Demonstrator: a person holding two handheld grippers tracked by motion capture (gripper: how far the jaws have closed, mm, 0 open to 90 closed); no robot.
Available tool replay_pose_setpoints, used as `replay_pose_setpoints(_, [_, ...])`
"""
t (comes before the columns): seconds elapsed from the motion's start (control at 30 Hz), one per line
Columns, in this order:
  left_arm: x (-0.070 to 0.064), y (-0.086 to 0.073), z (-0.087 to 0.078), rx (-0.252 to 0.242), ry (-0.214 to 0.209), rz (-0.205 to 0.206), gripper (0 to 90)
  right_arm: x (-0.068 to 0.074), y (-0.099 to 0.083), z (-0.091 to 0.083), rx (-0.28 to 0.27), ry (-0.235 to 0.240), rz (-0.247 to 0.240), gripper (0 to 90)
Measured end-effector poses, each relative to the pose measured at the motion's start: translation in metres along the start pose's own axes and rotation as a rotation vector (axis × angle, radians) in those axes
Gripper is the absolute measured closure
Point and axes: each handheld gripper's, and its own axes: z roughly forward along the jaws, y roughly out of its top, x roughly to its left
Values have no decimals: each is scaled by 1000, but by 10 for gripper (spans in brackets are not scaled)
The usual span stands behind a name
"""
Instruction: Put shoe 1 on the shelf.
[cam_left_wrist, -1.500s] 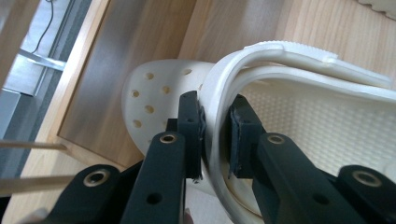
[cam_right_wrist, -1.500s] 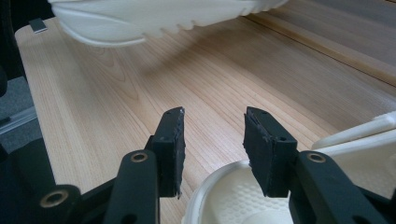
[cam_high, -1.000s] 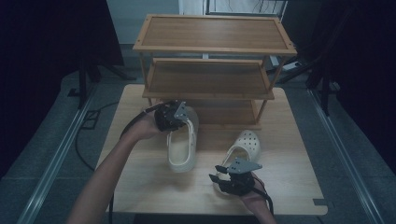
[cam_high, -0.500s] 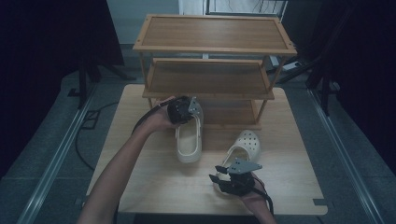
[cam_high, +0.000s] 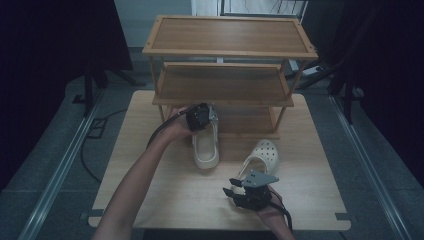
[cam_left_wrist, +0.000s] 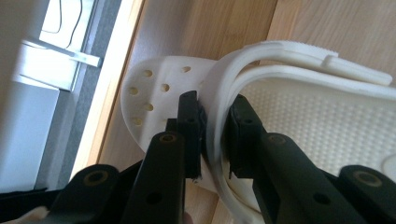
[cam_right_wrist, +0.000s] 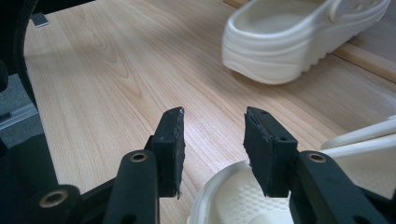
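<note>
Hand-held gripper on the left (cam_high: 212, 116) is clamping the first clog (cam_high: 206, 148) at the rack's (cam_high: 225, 95) bottom shelf; sliding it in level should be working best. Its own view is showing jaws pinching the clog's rim. Right hand-held gripper (cam_right_wrist: 212, 135) is idling half-open over the second clog (cam_right_wrist: 224, 205). Two clogs, two grippers, one rack on the surface (cam_high: 150, 190).

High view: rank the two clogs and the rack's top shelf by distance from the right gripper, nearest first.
1. Right clog, just beyond the right gripper.
2. Left clog, held by the left gripper, farther left.
3. Top shelf, at the back of the shoe rack.
</note>
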Motion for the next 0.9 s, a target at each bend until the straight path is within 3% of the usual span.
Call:
replay_pose_setpoints(0.17, [-3,2,1,-4,-3,-3,765,0,0,1,2,2,0,583])
replay_pose_setpoints(0.27, [-5,2,-2,-7,-19,-4,705,1,0,0,1,-1,-3,583])
replay_pose_setpoints(0.3, [-5,2,-7,-36,-57,-42,632,1,0,0,-2,2,-4,583])
replay_pose_setpoints(0.43, [-11,1,-17,-55,-69,-43,513,2,0,1,1,3,-6,579])
replay_pose_setpoints(0.6, [-17,-3,-32,-98,-64,-75,495,3,0,1,3,2,-8,578])
replay_pose_setpoints(0.67, [-17,-6,-40,-94,-69,-66,478,3,0,1,2,2,-9,578])
replay_pose_setpoints(0.73, [-23,-12,-51,-133,-80,-98,473,4,1,1,-1,3,-10,577])
replay_pose_setpoints(0.8, [-26,-14,-55,-139,-86,-104,474,3,1,1,-1,3,-8,577])
replay_pose_setpoints(0.9, [-40,-23,-69,-162,-99,-128,508,2,0,0,0,-1,-7,576])
